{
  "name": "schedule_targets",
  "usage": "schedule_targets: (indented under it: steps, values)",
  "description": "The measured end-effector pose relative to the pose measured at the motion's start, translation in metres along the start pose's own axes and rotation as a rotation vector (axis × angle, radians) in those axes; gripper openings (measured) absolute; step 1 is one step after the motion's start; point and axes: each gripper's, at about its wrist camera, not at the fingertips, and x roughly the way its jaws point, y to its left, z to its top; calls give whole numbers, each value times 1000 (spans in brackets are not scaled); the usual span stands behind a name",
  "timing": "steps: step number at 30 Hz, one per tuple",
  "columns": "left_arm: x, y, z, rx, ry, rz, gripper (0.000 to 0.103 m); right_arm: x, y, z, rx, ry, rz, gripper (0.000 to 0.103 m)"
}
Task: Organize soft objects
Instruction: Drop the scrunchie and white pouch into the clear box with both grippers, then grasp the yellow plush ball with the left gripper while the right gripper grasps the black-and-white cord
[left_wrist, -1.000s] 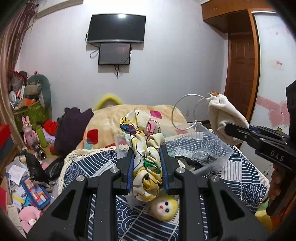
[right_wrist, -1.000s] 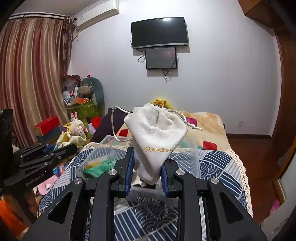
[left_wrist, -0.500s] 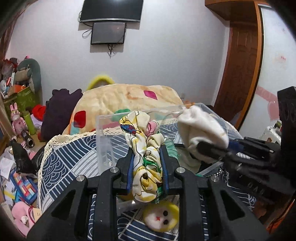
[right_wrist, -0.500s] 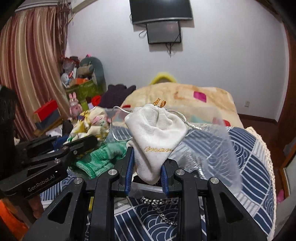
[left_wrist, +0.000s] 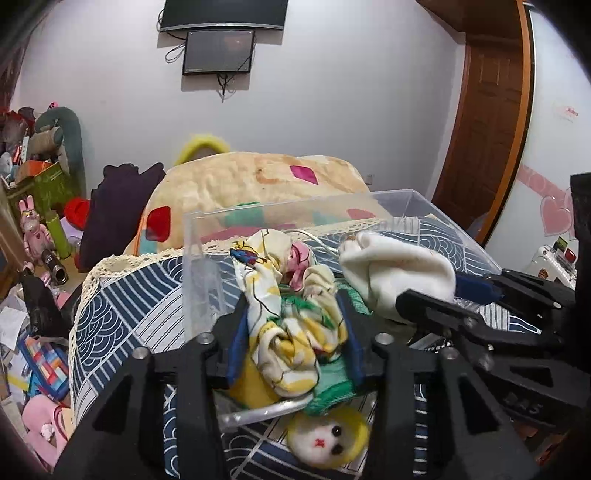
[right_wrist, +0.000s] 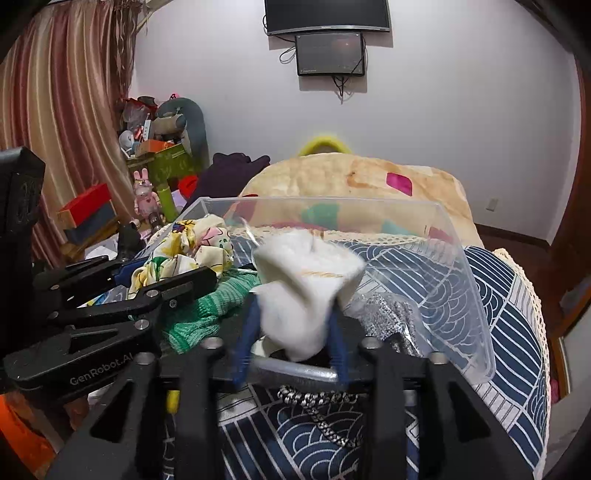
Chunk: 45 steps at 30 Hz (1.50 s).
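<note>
My left gripper (left_wrist: 291, 325) has its jaws wider than before, the yellow floral cloth (left_wrist: 284, 314) still between them, low inside the clear plastic box (left_wrist: 207, 258). My right gripper (right_wrist: 291, 325) holds the white drawstring pouch (right_wrist: 306, 284) loosely between spread jaws, also inside the box (right_wrist: 461, 295). The pouch (left_wrist: 399, 269) and right gripper (left_wrist: 454, 302) show at right in the left wrist view. The floral cloth (right_wrist: 188, 247) and left gripper (right_wrist: 162, 277) show at left in the right wrist view. A green knit item (right_wrist: 207, 306) lies in the box.
A yellow-haired doll head (left_wrist: 328, 439) lies in front of the box on the blue patterned bedcover (left_wrist: 129, 295). A silver glittery item (right_wrist: 388, 317) and a chain (right_wrist: 321, 413) lie by the box. A beige blanket (left_wrist: 258, 184) is behind. Clutter fills the floor at left (left_wrist: 33, 332).
Both grippers dropped down into the clear box with their loads. Both pairs of jaws have spread wider; the pouch has sagged and blurs with motion.
</note>
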Motion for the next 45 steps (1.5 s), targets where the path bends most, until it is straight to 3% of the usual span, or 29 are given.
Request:
schedule_targets:
  steps: [2, 10, 15, 21, 29, 42, 43, 45]
  values:
    - [-5, 3, -1, -21, -1, -11, 52, -5, -2, -2, 9, -15, 6, 57]
    - [-40, 4, 0, -14, -70, -11, 65, -28, -9, 0, 19, -73, -3, 58]
    - [-71, 3, 1, -19, -156, -2, 85, -52, -16, 2, 33, -133, -14, 64]
    - [-90, -2, -8, -2, -189, 18, 95, -71, -19, -4, 35, -173, -27, 68]
    - [-80, -7, -37, 22, -119, 34, 96, -60, -22, -31, 35, -106, -43, 69]
    - [-34, -7, -72, -40, 36, -11, 96, -15, -31, -62, 51, 68, -24, 69]
    - [-32, -7, -72, -43, 41, -13, 96, -13, -31, -62, 55, 74, -20, 68]
    - [-25, -8, -73, -50, 50, -16, 94, -7, -31, -62, 62, 96, -13, 55]
